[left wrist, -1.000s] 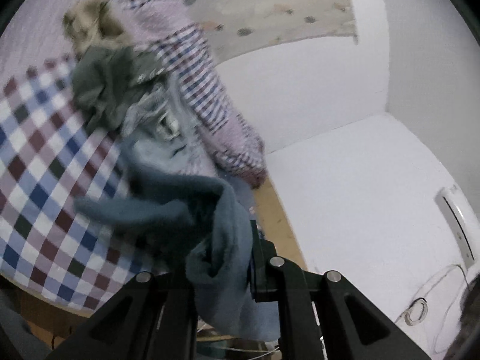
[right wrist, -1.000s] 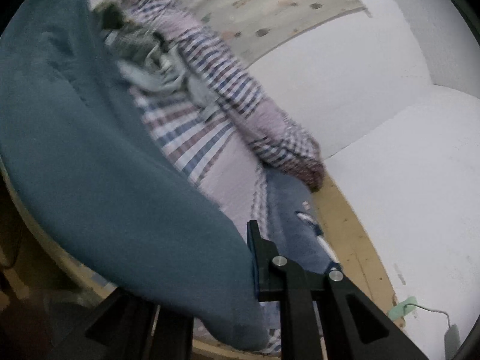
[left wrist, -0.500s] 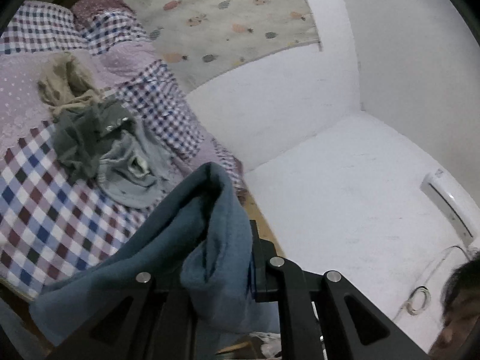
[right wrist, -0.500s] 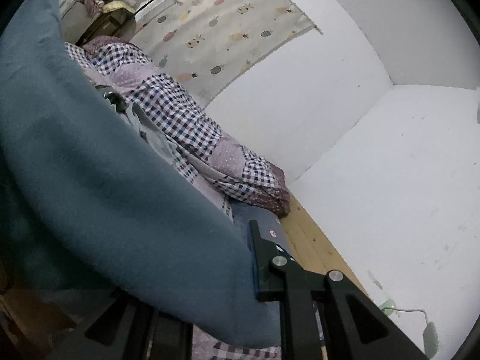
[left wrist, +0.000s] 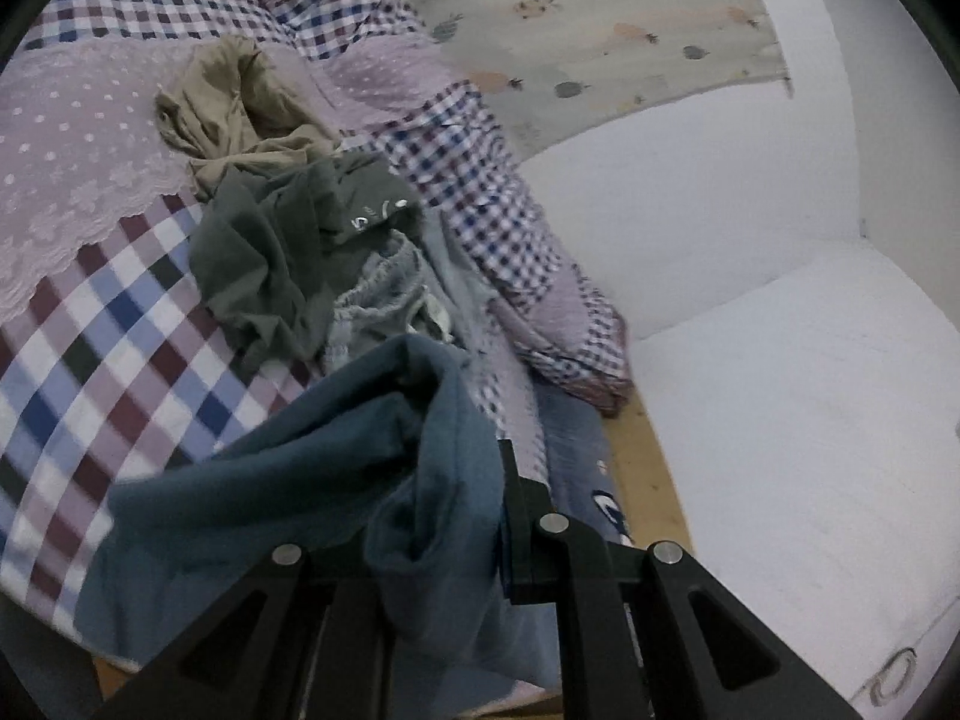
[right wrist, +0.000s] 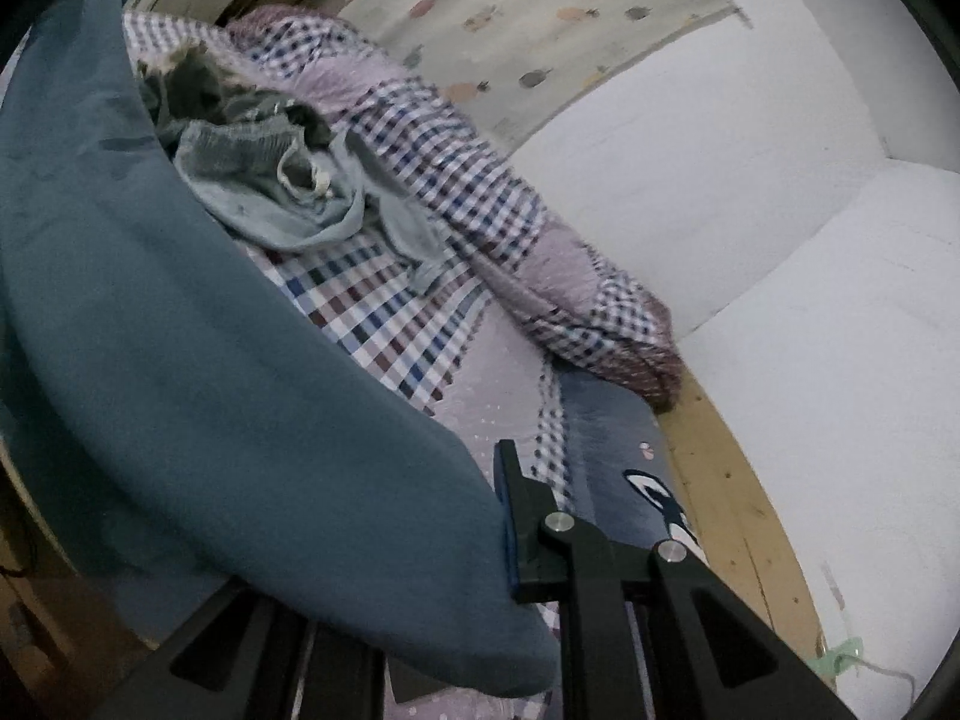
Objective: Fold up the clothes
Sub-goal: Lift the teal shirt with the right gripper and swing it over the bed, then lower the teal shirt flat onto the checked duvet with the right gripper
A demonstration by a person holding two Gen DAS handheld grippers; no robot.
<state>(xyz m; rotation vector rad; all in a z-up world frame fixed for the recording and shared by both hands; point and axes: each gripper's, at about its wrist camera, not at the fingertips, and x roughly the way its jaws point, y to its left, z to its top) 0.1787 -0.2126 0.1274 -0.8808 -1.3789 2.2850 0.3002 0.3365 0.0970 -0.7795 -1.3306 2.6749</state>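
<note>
A teal blue garment (left wrist: pixel 288 480) hangs bunched from my left gripper (left wrist: pixel 444 528), which is shut on it above the near edge of the checked bed (left wrist: pixel 90 348). The same garment (right wrist: pixel 180 330) stretches taut across the right wrist view, and my right gripper (right wrist: pixel 480 540) is shut on its other edge. Behind lie a dark green garment (left wrist: pixel 264 258), a light blue-grey one (left wrist: pixel 384 306) and a tan one (left wrist: pixel 234 108), all crumpled on the bed. The green one (right wrist: pixel 198 84) and the blue-grey one (right wrist: pixel 264 192) also show in the right wrist view.
A rolled checked quilt (left wrist: pixel 492 222) lies along the bed's far side against the white wall (left wrist: pixel 690 180). A blue mat (right wrist: pixel 612 438) and a wooden floor strip (right wrist: pixel 720 468) run beside the bed. A patterned curtain (left wrist: pixel 600 18) hangs behind.
Both grippers dropped back toward the bed with the teal garment; the clothes pile looks closer and the garment sags lower than half a second ago.
</note>
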